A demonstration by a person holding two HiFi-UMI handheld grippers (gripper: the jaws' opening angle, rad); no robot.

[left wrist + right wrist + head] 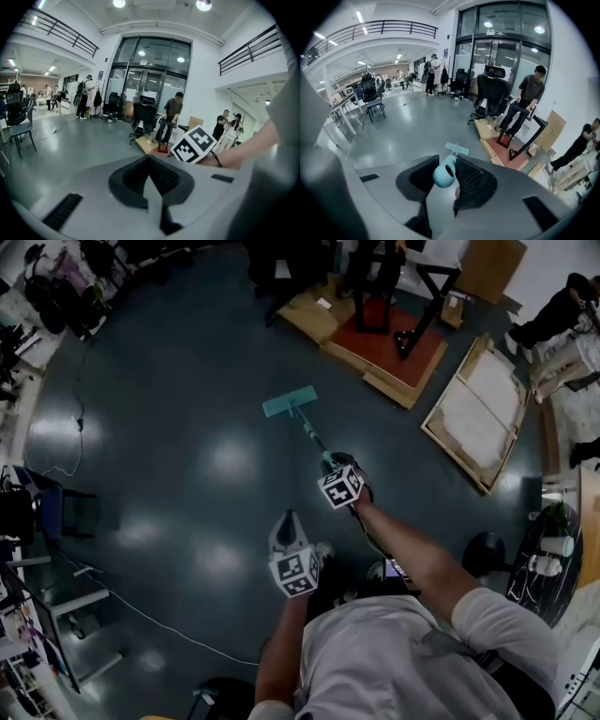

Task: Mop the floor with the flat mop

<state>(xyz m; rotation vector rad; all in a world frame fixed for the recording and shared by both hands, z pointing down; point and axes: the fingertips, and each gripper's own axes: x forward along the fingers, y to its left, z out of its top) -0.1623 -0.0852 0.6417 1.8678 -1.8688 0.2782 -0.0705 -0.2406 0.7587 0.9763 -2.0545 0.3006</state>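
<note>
Teal first: one flat mop (290, 406), its head flat on the dark grey floor (169, 427) out in front, pole slanting back to the right gripper (334, 463). That gripper's fingers (471, 176) are clamped on the rounded end of the handle. The left gripper (286, 524) hangs just beside it, nearer the body, fingers pressed together on nothing. Two grippers, one mop. Beyond the mop head lies one red mat (394, 338) with one black frame stand (422, 306) on it, and a person (529, 91) leans on the stand. One big wooden panel (483, 409) lies to the right, and one white cable (141, 615) trails across the floor at left.
</note>
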